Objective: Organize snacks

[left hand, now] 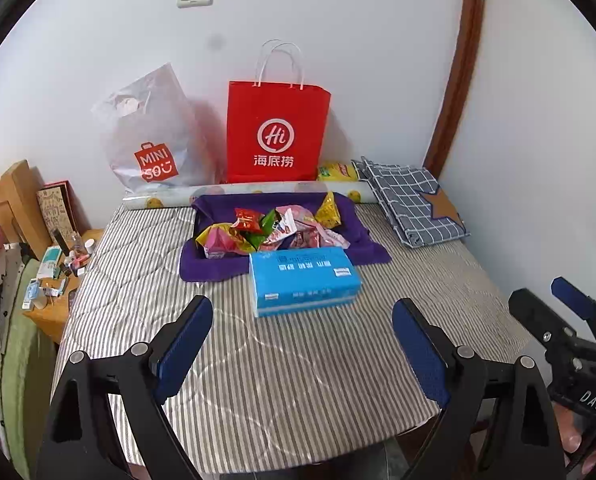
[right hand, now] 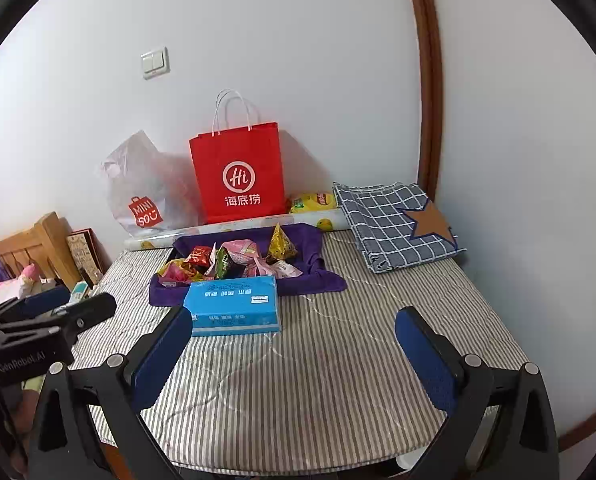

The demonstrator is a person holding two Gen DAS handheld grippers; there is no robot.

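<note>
Both your grippers are released and empty: left gripper [left hand: 301,344], right gripper [right hand: 294,354], well short of the snacks [left hand: 272,228] heaped on the purple cloth [left hand: 210,266]. Tissue box [left hand: 301,280] sits just in front; a low reach could shove it into the pile, and those crinkly packets may slip

Left gripper [left hand: 301,344] and right gripper [right hand: 294,356], each held side by side and angled downward, jaws spread wide with nothing between the blue pads [left hand: 186,344]. Fingertips of a hand [left hand: 577,446] visible beneath the right gripper.
</note>
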